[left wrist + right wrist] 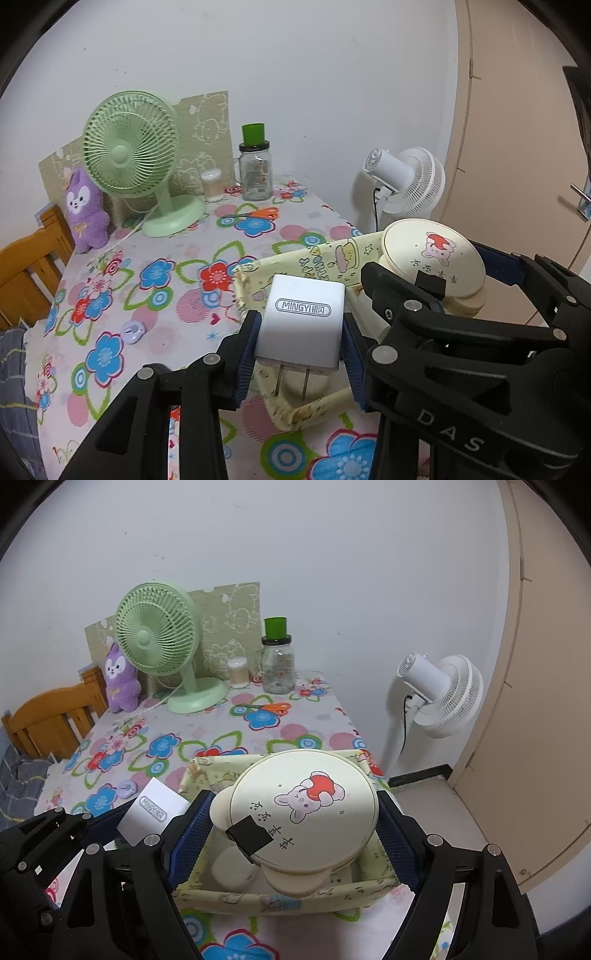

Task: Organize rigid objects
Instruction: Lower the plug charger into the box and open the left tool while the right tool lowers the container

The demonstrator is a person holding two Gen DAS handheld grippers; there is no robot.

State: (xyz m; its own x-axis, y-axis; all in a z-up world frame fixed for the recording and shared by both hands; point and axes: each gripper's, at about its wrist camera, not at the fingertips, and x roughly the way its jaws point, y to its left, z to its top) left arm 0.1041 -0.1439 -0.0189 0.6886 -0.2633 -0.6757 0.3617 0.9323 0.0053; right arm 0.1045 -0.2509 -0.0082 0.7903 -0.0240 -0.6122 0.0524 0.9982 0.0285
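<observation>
My left gripper (300, 326) is shut on a white plug-in charger (301, 325), prongs pointing back at the camera, held above the near left corner of a pale yellow fabric basket (295, 413). My right gripper (295, 825) is shut on a round cream lidded container (303, 812) with a rabbit print, held over the basket (280, 897). In the right wrist view the charger (155, 810) and left gripper (147, 819) sit just left of the basket. A white round object (232, 867) lies inside the basket. The cream container (432, 254) shows at right in the left wrist view.
The flowered tablecloth (155, 314) carries a small lilac object (133, 331), orange scissors (258, 214), a green desk fan (129, 155), a glass jar (256, 173), a cotton-swab tub (212, 184) and a purple plush (85, 210). A white floor fan (406, 181) stands beyond the table's right edge.
</observation>
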